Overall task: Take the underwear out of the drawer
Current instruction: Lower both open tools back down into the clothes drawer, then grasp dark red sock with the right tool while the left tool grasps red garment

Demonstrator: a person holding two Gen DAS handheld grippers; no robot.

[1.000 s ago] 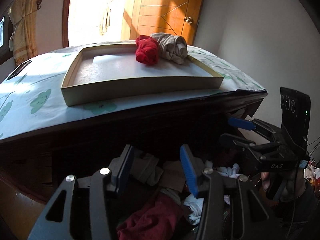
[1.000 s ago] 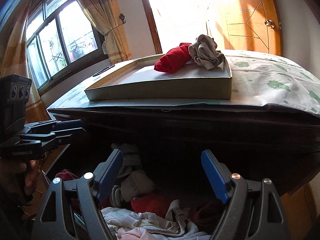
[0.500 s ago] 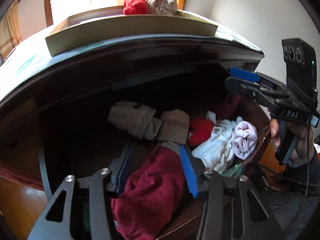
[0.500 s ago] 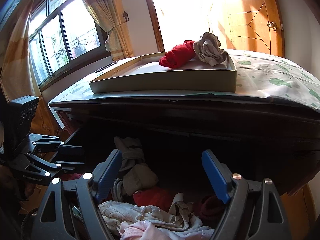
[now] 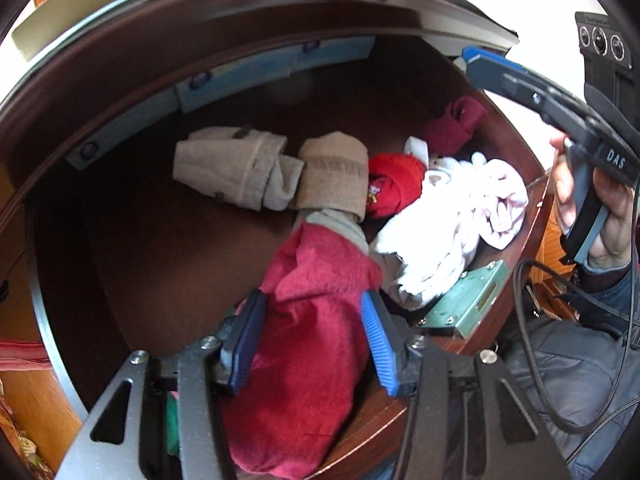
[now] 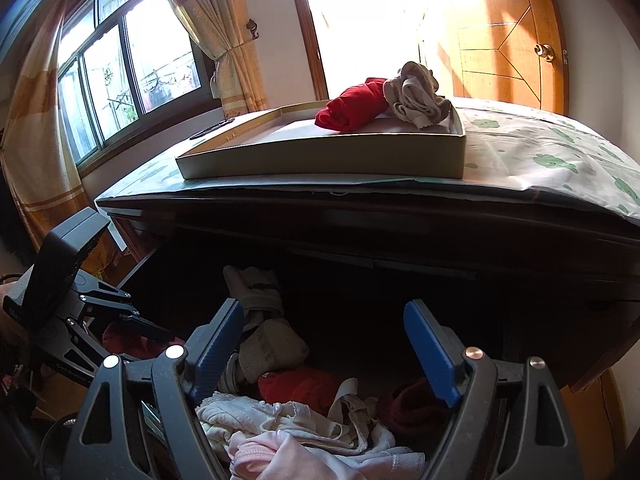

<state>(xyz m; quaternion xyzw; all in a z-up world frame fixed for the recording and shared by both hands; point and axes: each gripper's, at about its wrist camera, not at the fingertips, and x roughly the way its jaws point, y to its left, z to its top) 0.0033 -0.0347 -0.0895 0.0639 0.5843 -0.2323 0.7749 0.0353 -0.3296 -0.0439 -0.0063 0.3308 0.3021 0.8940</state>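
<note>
Lowered toward the drawer [image 5: 72, 264], the left tongs [image 5: 312, 336] straddle crimson underwear [image 5: 316, 320], not visibly pinching; right tongs [image 6: 324, 348] hover wide, empty. Next: close, lift.

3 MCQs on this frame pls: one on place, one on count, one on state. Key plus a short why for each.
1. Where does the dark red garment lie?
A. in the tray on top
B. between the left gripper's fingers in the open drawer
C. on the floor

2. How many rolled garments sit in the tray?
A. none
B. two
C. five

3. How do the right gripper's jaws stand?
A. wide apart, empty
C. shut on a pink garment
B. shut on a sock

Key:
1 B, the red cloth runs between the two blue pads over the drawer front.
2 B, one red roll and one beige roll lie in its far corner.
3 A, the pads stand apart above the clothes with nothing between them.
</note>
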